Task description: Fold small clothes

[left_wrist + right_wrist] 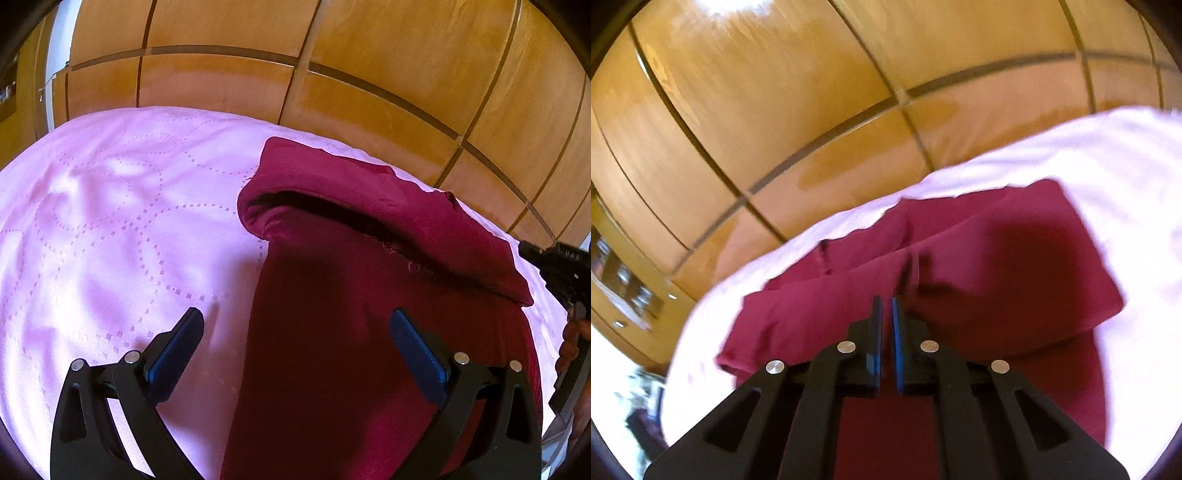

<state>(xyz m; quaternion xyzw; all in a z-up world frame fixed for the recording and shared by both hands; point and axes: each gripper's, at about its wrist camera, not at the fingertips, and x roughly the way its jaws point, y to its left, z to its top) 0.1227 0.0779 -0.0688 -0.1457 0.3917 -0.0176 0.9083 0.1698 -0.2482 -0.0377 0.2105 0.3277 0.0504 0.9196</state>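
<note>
A dark red garment (pixel 369 317) lies on a pink quilted cover (pixel 110 221), its far part folded back over itself. My left gripper (pixel 295 325) is open above the garment's left edge, holding nothing. In the right wrist view the same garment (pixel 997 266) lies on the cover (pixel 1108 166). My right gripper (pixel 885 306) has its jaws nearly together just above the red cloth; no cloth shows between them. That view is blurred.
A wooden panelled wall (pixel 332 74) with dark grooves stands behind the cover, also in the right wrist view (pixel 775 110). The other gripper and a hand (pixel 569 295) show at the right edge. Shelves (pixel 624 288) show at the far left.
</note>
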